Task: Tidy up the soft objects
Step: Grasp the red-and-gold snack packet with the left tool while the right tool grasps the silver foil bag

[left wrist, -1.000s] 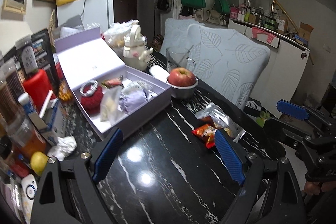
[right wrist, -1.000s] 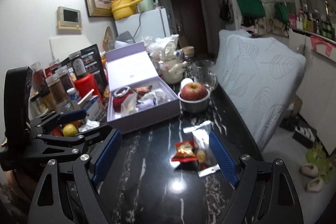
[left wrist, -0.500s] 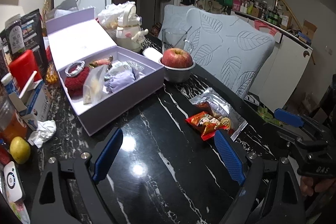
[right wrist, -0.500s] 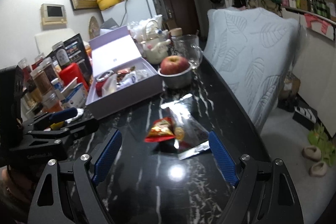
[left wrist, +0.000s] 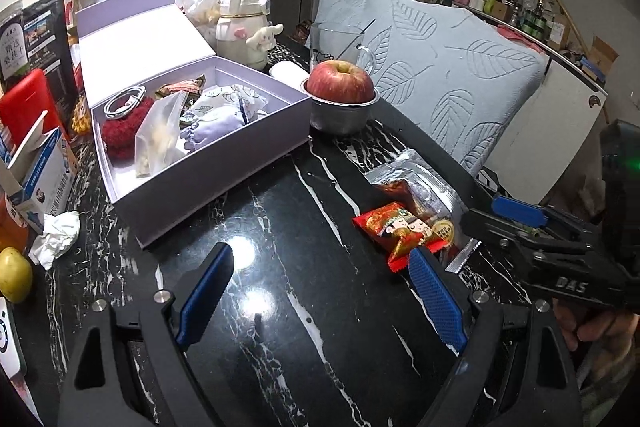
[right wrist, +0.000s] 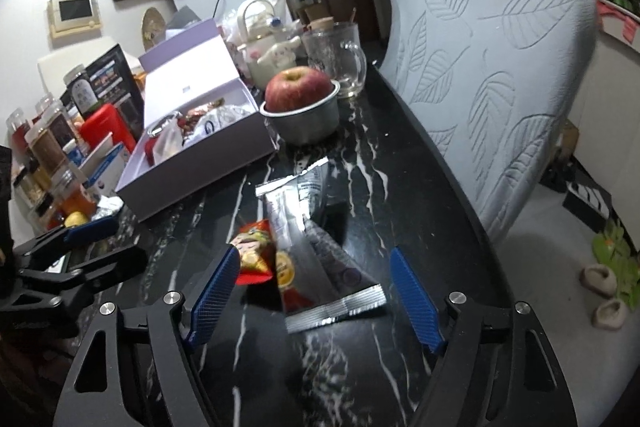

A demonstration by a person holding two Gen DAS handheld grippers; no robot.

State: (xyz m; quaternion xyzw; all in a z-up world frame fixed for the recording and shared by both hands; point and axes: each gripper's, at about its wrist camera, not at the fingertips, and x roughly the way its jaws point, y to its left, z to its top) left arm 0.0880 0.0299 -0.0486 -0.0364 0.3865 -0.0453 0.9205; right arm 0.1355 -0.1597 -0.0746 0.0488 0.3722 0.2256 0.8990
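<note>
A red snack packet (right wrist: pixel 254 251) and a silver foil packet (right wrist: pixel 320 259) lie on the black marble table (right wrist: pixel 360 367), overlapping each other. My right gripper (right wrist: pixel 316 291) straddles them and its jaws are closing; the pads are not pressing on either packet. The left pad sits right at the red packet's edge. An open lilac box (left wrist: pixel 208 163) holds a red knitted piece, a clear bag and a lilac cloth pouch (left wrist: pixel 216 127). My left gripper (left wrist: pixel 320 283) hovers open over bare table, left of the red packet (left wrist: pixel 400 231). The right gripper (left wrist: pixel 516 211) shows at the right edge.
An apple in a metal bowl (left wrist: pixel 340 107), a glass mug (right wrist: pixel 340 59) and a white character kettle (left wrist: pixel 244 27) stand behind the box. A padded chair (right wrist: pixel 500 67) lines the right table edge. Cartons, jars, a crumpled tissue (left wrist: pixel 56 235) and a lemon (left wrist: pixel 14 279) crowd the left.
Both grippers have come forward and down toward the table. The right one now has the snack packets between its fingers, and its jaws stand a little narrower.
</note>
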